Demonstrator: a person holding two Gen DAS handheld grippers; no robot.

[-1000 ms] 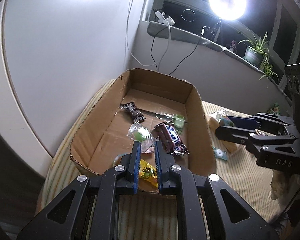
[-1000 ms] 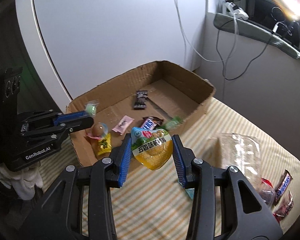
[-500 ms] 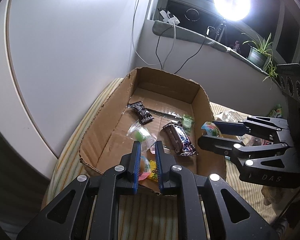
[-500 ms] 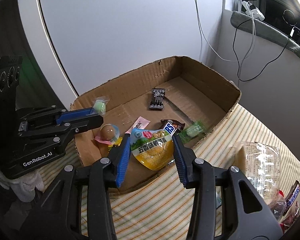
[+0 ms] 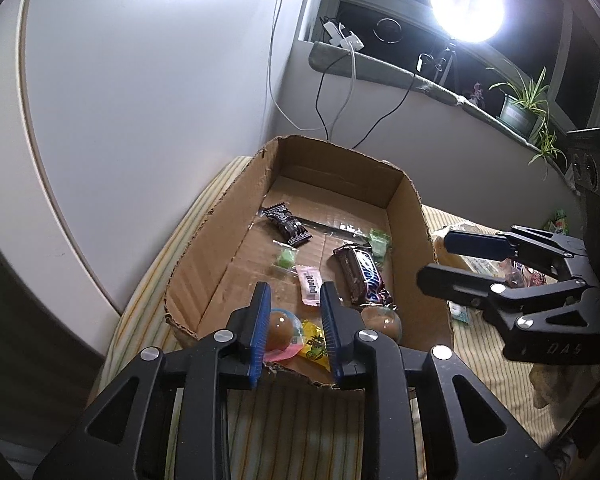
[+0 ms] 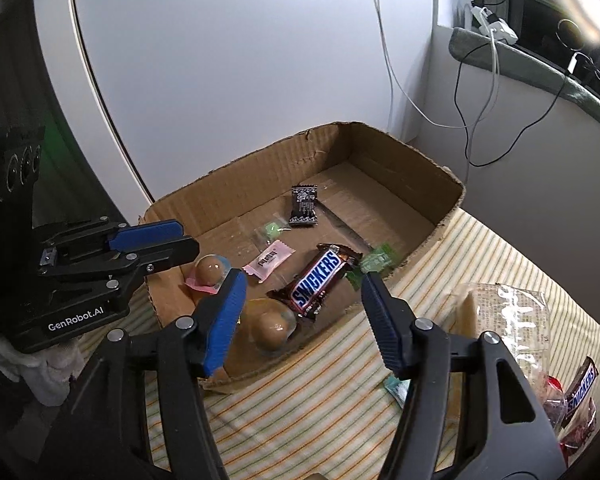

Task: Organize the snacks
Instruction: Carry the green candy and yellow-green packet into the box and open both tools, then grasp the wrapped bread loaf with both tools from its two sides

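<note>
Cardboard box (image 6: 412,184), shallow and open-topped, sits on a striped cloth surface (image 6: 324,396) against a white wall; whether a bed or a table lies beneath cannot be told. Contents noted: a Snickers bar (image 6: 318,276) near the middle of the box floor, a black wrapped snack (image 6: 304,205) toward the far end, a pink candy (image 6: 269,260), a clear-wrapped green candy (image 6: 270,230), and a green packet (image 6: 376,262) against the right wall. Two round brown sweets in clear domes lie at the near end: one on a pink base (image 6: 208,272) by the left corner, the other (image 6: 271,326) just inside the near wall beside the Snickers bar.

Left tool (image 5: 293,330) hovers over the near left corner, fingers parted a little, holding nothing. Right tool (image 6: 302,318) hovers over the near wall, fingers spread wide, empty.

Outside the box, on the cloth to the right, lie a clear plastic bag (image 6: 504,320) and further snack bars (image 6: 578,392) at the edge.
</note>
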